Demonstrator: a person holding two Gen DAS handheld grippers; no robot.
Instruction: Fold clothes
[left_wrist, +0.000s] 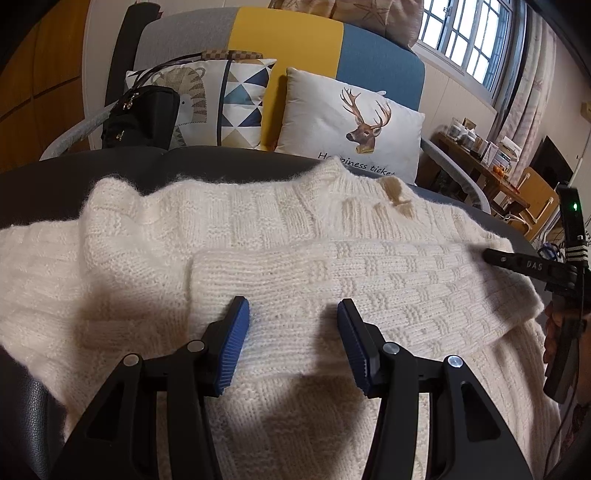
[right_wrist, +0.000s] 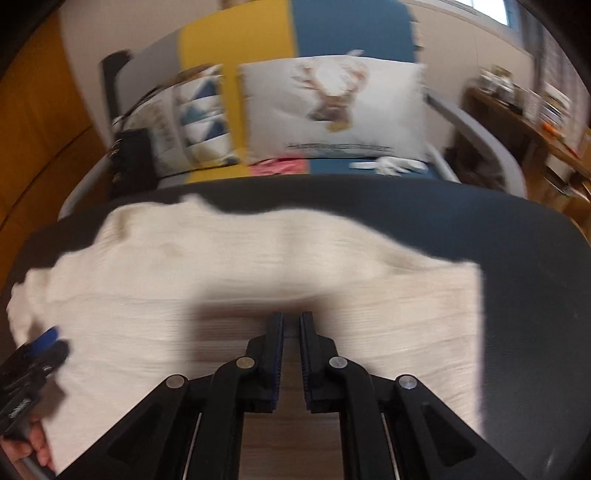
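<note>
Cream knit sweater (left_wrist: 229, 251) lay spread over the dark counter (left_wrist: 55, 177), one sleeve folded across its body; motion blur smeared its weave in the right wrist view. Left gripper (left_wrist: 293, 314) hung half open above the sleeve, gripping nothing. Right gripper (right_wrist: 291, 325) was nearly shut, empty, over the sweater's near part.

Two close, downward wrist views sharing the sweater (left_wrist: 258, 251).

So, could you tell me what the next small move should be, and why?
Probably lower the left gripper and close it on the sleeve folded across the cream sweater: its jaws stand open just above that sleeve, gripping nothing, while the right gripper is shut and empty.
</note>
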